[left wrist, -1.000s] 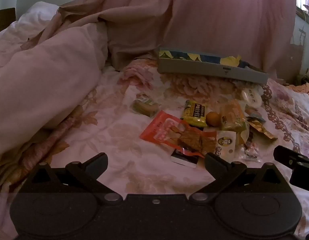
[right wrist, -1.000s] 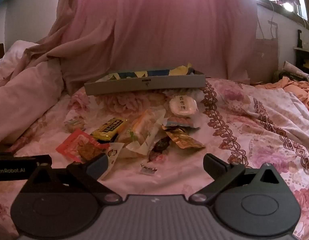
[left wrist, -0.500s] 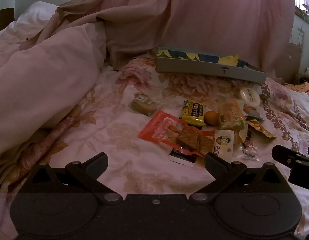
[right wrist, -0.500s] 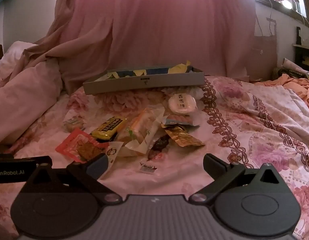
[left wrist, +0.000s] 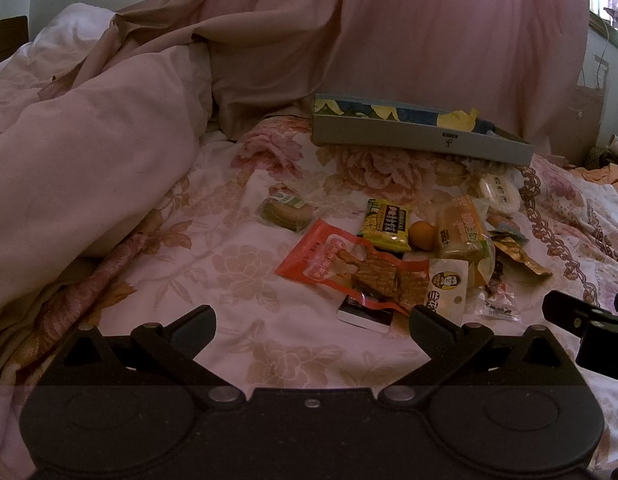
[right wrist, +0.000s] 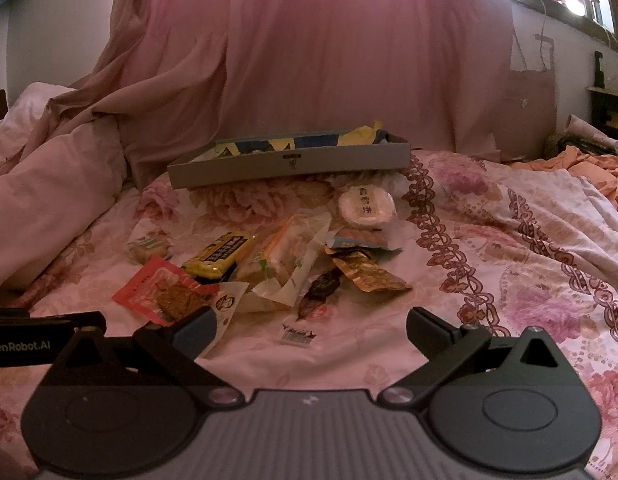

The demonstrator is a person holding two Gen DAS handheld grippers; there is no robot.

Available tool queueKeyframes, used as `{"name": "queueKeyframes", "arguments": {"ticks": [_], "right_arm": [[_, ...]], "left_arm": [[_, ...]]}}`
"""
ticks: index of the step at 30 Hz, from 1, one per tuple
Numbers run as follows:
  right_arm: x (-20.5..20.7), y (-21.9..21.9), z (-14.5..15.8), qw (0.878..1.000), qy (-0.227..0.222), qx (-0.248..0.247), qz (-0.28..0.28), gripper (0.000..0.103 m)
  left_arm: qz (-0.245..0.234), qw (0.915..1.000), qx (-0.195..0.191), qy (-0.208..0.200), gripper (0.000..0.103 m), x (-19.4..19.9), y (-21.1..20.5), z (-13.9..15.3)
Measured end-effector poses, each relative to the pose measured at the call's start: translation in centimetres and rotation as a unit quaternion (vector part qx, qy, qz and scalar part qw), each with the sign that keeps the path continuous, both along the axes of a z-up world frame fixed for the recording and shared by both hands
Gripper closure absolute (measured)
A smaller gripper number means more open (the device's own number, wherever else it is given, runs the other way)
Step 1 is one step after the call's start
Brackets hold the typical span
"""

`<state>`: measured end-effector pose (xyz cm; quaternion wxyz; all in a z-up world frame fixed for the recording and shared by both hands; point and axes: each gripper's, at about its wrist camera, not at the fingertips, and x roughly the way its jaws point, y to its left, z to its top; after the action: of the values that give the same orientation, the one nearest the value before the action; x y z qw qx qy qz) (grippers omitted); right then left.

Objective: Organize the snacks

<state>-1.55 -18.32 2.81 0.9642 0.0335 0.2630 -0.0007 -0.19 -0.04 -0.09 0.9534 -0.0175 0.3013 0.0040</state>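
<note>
A pile of wrapped snacks lies on a floral bedsheet: a red packet (left wrist: 341, 264) (right wrist: 157, 288), a yellow bar (left wrist: 387, 224) (right wrist: 221, 254), a clear bread pack (left wrist: 461, 232) (right wrist: 289, 252), a round white cake (left wrist: 499, 196) (right wrist: 367, 206), a gold wrapper (right wrist: 367, 274) and a small green biscuit pack (left wrist: 285, 210). Behind them sits a shallow grey box (left wrist: 421, 138) (right wrist: 289, 166). My left gripper (left wrist: 311, 330) hovers open just short of the red packet. My right gripper (right wrist: 309, 330) hovers open in front of the pile, holding nothing.
A bunched pink duvet (left wrist: 81, 168) rises on the left. A pink curtain (right wrist: 329, 60) hangs behind the box. The sheet right of the pile (right wrist: 509, 260) is flat with wrinkles, and orange cloth (right wrist: 589, 168) lies at the far right.
Both views have shifted slightly, with the snacks sitting a little lower and nearer in the frames. Both grippers stay open and no snack has moved.
</note>
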Motion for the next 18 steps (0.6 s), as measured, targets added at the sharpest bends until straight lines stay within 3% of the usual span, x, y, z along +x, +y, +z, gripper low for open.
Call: {"name": "queueKeyframes", "arguments": {"ticks": [18], "right_arm": [[-0.01,-0.07,0.16,1.000,0.001,0.001,0.000,0.000]], "left_arm": [[0.000,1.0000,0.000,0.000,0.001,0.00,0.02,0.01]]}}
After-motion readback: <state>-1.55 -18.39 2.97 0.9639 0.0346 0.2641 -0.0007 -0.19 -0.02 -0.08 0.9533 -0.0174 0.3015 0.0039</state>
